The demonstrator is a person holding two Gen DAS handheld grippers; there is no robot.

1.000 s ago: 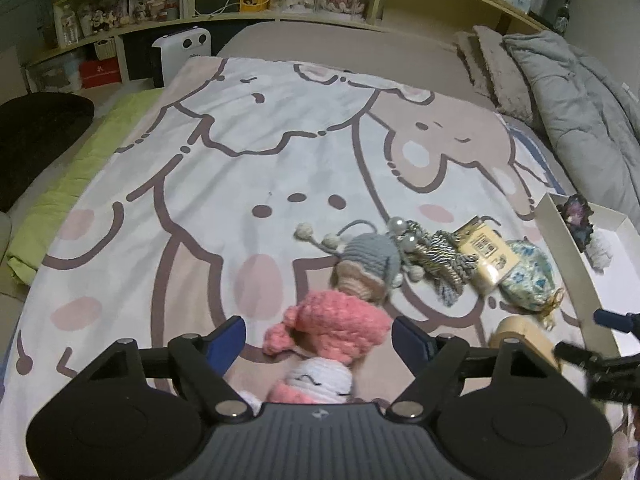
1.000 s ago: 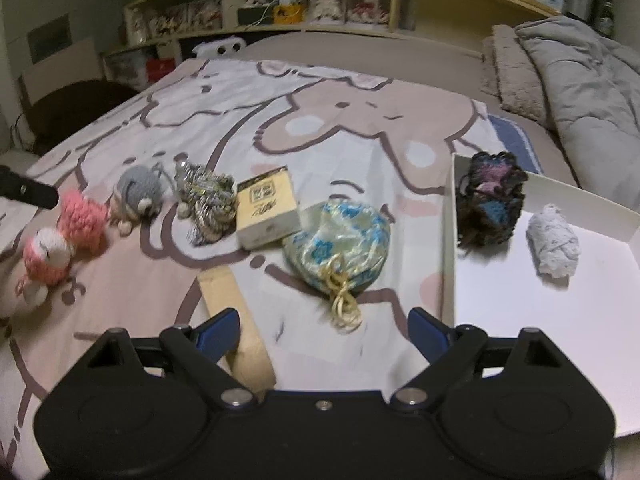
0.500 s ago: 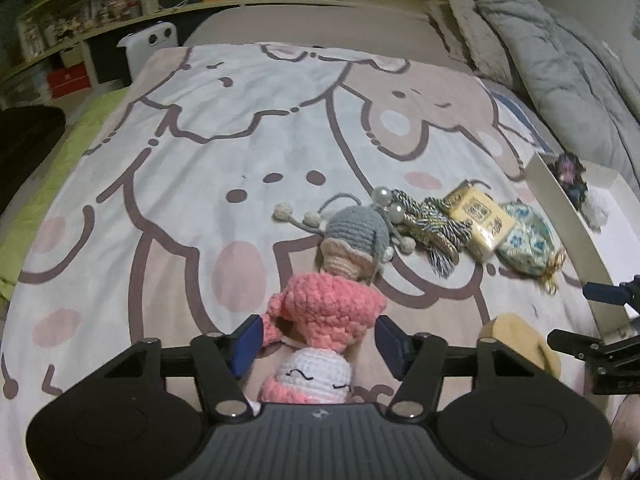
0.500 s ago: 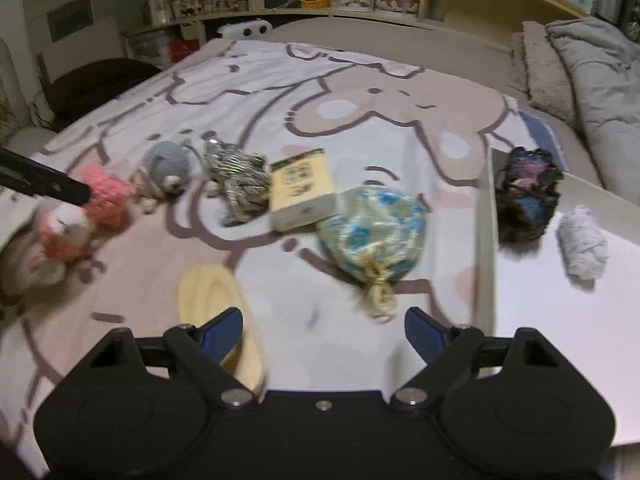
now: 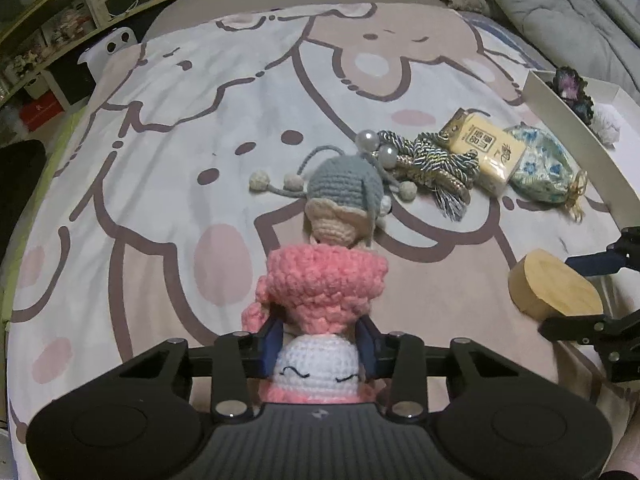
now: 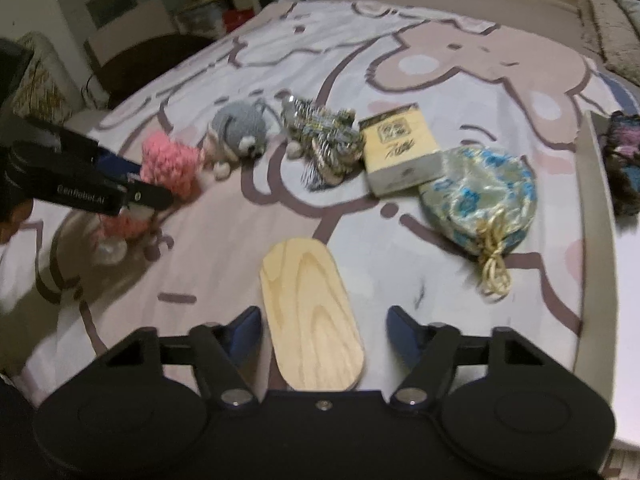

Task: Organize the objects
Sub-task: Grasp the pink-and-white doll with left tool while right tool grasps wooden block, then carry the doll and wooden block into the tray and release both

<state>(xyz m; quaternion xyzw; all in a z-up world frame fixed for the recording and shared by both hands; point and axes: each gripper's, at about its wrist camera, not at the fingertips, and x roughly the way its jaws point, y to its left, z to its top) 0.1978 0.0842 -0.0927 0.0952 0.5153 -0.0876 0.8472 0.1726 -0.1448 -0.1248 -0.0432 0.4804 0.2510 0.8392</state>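
At lower centre, left gripper [image 5: 320, 346] clamps the pink crochet doll [image 5: 320, 292] for lifting; right gripper [image 6: 322, 330] straddles the wooden block [image 6: 310, 320], fingers wide, nothing held.

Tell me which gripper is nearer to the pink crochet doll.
Left. The left gripper has its fingers closed against the pink crochet doll. The right gripper is off to the side, straddling the wooden block.

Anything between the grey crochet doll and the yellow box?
Yes: the tasselled cord bundle lies between grey doll and yellow box, clearest in the right wrist view.
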